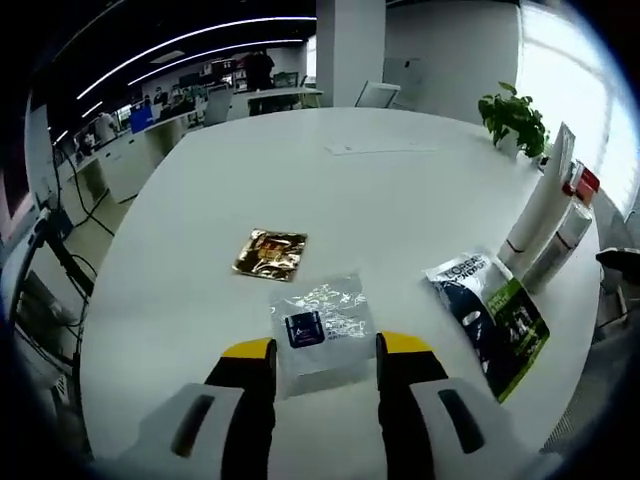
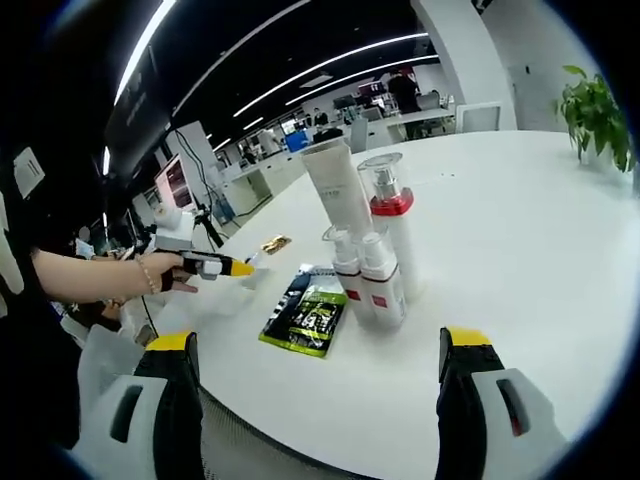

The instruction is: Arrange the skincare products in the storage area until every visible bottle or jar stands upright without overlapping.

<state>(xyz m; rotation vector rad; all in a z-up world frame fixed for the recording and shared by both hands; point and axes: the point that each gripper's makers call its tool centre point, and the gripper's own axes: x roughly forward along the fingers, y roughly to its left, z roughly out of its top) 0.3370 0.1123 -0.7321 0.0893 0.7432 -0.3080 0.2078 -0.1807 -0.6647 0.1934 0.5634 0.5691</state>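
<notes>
Progress check. On the white table (image 2: 520, 210), the tall tube (image 2: 338, 190), the red-collared pump bottle (image 2: 388, 215) and two small bottles (image 2: 370, 278) stand upright in a tight cluster, touching or nearly so.

Lying flat: green-and-black packet (image 1: 492, 312), clear sachet (image 1: 322, 322), gold sachet (image 1: 270, 253).

Left gripper (image 1: 326, 362) has its jaws spread wide, holding nothing, hovering at the clear sachet. Right gripper (image 2: 318, 355) likewise wide apart and holding nothing.

Judgement: bottles look done; flat packets untouched.

Both hand-held grippers, left (image 1: 325, 350) and right (image 2: 318, 350), gape, holding nothing.
</notes>
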